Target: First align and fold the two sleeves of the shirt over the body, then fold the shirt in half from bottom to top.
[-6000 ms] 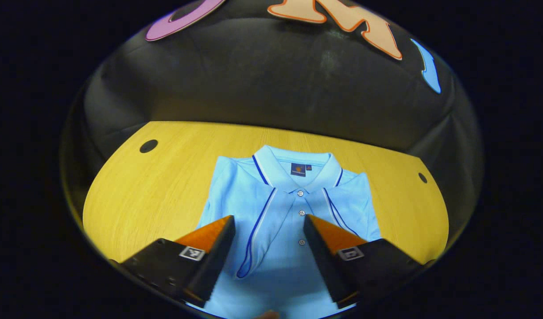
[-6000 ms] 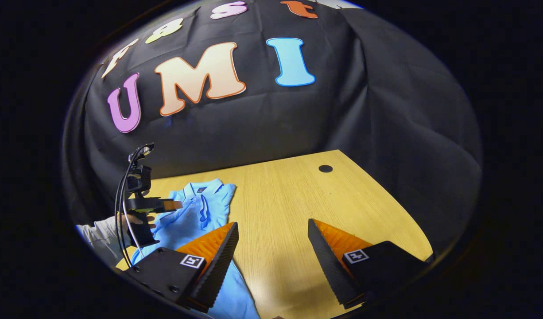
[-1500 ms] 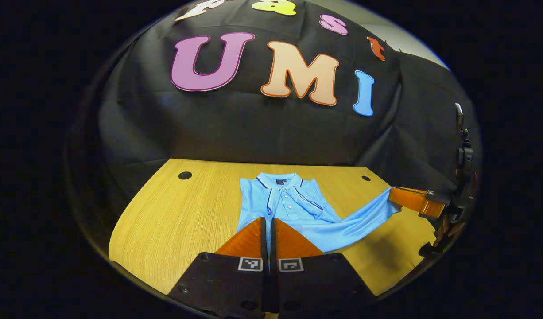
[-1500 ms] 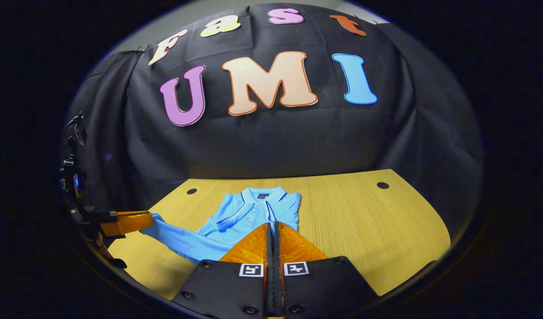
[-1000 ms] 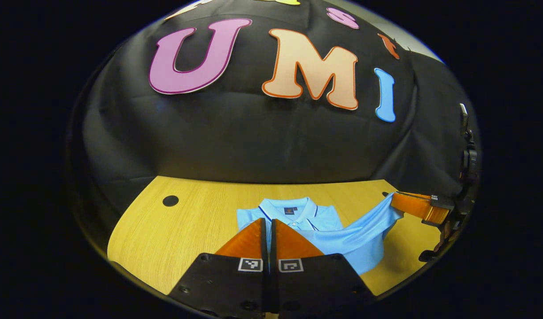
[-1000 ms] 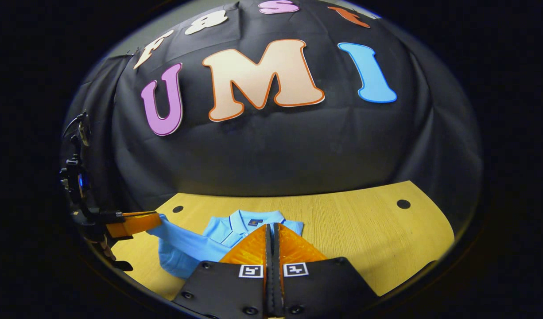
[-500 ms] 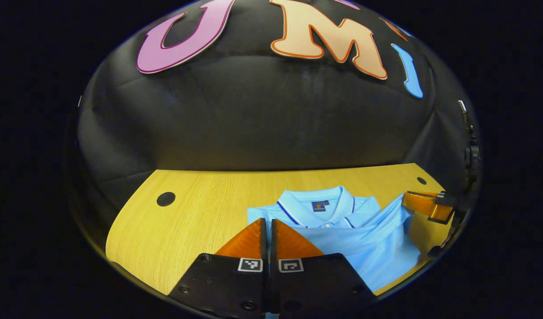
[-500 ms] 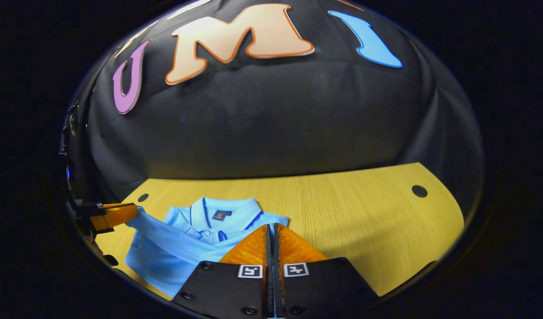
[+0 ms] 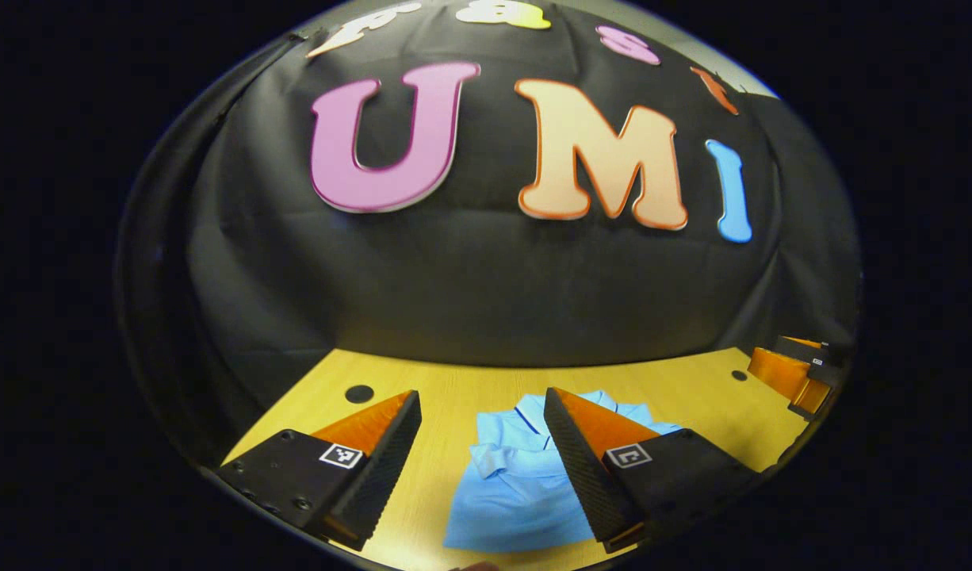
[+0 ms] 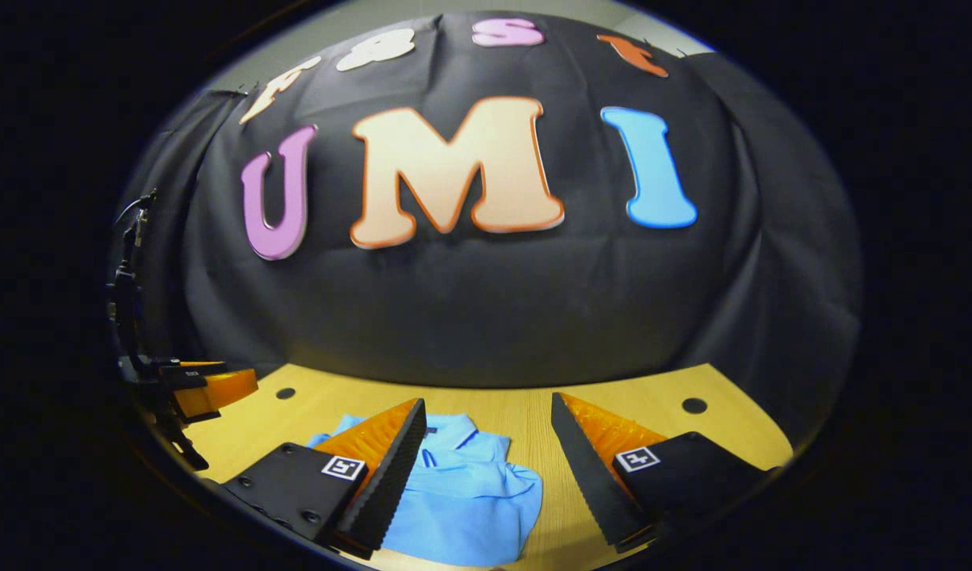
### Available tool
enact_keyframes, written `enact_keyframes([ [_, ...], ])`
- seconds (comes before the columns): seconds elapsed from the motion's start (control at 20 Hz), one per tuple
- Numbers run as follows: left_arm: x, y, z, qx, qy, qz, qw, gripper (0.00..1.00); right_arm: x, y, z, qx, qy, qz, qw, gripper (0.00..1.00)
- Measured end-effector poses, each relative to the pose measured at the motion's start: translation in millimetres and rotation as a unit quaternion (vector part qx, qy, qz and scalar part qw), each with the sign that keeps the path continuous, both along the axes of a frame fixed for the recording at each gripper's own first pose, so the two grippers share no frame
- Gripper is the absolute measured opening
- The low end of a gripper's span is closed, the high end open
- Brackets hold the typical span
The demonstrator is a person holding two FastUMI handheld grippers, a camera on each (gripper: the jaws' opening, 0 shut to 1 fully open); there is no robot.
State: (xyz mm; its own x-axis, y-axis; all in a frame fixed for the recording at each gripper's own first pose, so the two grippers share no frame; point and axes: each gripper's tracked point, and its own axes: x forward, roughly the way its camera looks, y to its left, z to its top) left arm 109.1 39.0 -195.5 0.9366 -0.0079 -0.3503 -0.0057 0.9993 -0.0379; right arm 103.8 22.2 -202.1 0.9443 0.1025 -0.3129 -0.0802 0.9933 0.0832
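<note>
The light-blue polo shirt lies folded in half at lower centre on the yellow wooden tabletop. Left tongs and right tongs gape empty above it. Folding looks finished; only smoothing or retreat remains.

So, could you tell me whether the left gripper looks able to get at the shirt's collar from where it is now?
Probably yes: the left gripper is open above the shirt, and nothing lies over the collar ahead of its jaws.

Light blue shirt with darker collar piping; yellow wood-grain table.
</note>
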Motion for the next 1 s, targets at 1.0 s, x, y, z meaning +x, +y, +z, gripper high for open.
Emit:
enact_keyframes([
  [1.0,-244,31,168,-0.001,-0.117,-0.05,0.992,0.94,-256,58,180,-0.025,-0.119,-0.013,0.993,0.98],
])
